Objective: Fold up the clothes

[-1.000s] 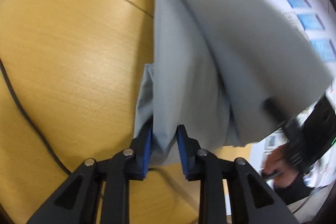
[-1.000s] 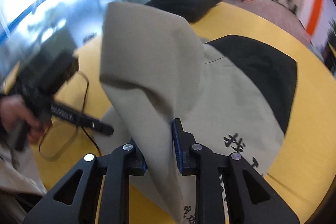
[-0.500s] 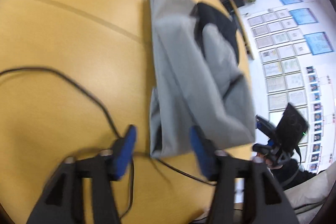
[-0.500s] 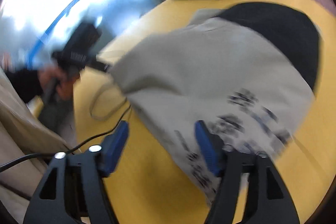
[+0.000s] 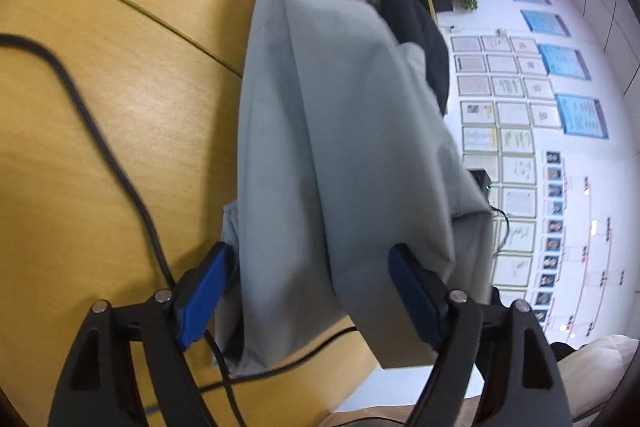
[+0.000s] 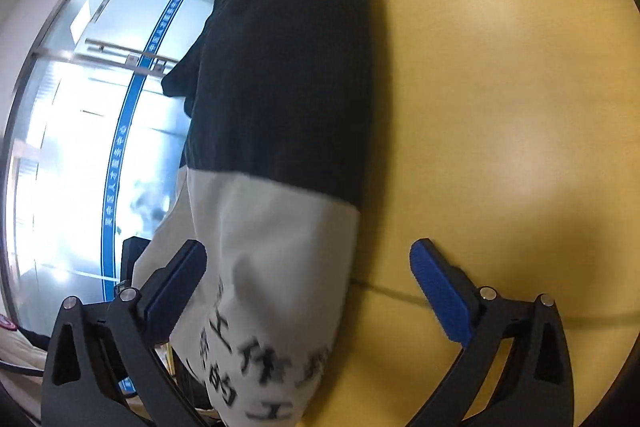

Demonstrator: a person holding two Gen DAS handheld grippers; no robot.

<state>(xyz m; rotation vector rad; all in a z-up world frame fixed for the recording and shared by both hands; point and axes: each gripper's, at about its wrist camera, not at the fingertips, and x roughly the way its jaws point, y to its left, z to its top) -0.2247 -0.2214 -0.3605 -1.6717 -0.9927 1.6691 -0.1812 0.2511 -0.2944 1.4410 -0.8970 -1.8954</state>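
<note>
A grey garment (image 5: pixel 328 147) with a black upper part lies folded in a long strip on the yellow wooden table (image 5: pixel 100 107). In the right wrist view it shows its black part (image 6: pixel 288 67) and a grey part with black printed characters (image 6: pixel 272 307). My left gripper (image 5: pixel 316 291) is open, its blue-padded fingers either side of the garment's near end, not closed on it. My right gripper (image 6: pixel 308 291) is open above the printed end, with its left finger beside the cloth and its right finger over bare table.
A black cable (image 5: pixel 100 131) runs across the table on the left and passes under the garment's near end. The table edge (image 5: pixel 360 375) is close to the left gripper. Behind are a wall with framed papers (image 5: pixel 520 107) and a glass partition (image 6: pixel 100 107).
Both grippers let go of the garment and opened wide. The lifted cloth dropped onto the table as a folded strip. Both grippers are now closer to it than half a second ago.
</note>
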